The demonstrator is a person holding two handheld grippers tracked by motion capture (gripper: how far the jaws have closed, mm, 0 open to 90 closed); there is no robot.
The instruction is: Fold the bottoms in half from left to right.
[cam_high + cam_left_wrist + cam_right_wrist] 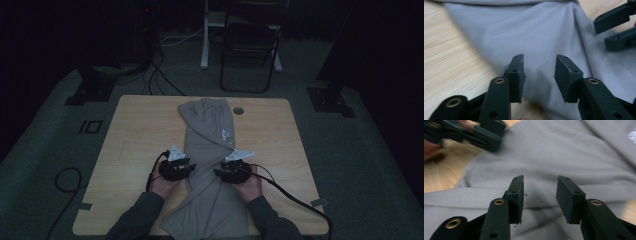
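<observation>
The left gripper (186, 168) has its jaws spread over the left edge of the grey garment (210, 145), nothing pinched. The garment runs lengthwise away from the fingertips toward the far table (140, 125) edge, its near end fanning out below both hands. The right gripper (223, 170) stands likewise parted above cloth. Bare wood lies open outside each gripper.

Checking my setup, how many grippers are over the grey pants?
2: the left gripper at the grey pants' left edge, the right gripper at their right edge, both open.
</observation>
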